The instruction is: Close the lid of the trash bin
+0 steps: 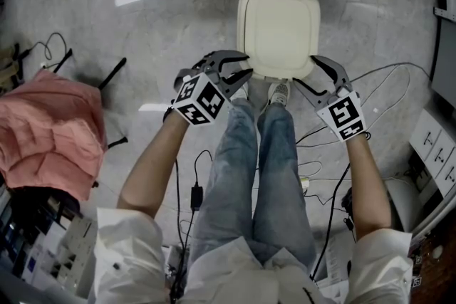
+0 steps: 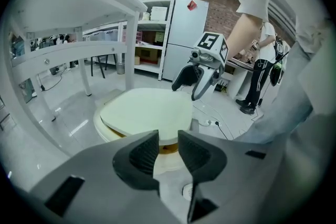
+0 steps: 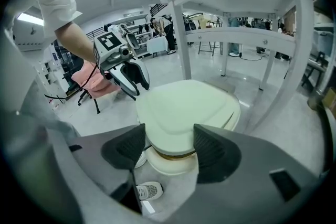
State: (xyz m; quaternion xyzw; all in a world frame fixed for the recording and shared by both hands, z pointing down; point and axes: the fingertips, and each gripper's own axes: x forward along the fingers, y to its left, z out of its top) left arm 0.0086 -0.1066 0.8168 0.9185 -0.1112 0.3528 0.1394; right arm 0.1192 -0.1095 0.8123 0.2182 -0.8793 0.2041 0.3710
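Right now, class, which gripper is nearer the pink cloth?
Left. The left gripper is by the bin lid, at its corner toward the pink cloth; the right gripper is at the lid's opposite corner, farther away.

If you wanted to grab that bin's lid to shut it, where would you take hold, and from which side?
Probably the front edge of the lid, coming from the person's side. It sits slightly raised over the bin, so a gap shows under that overhanging edge, and the hinge looks to be at the far side. The left gripper and right gripper wait open at its front corners.
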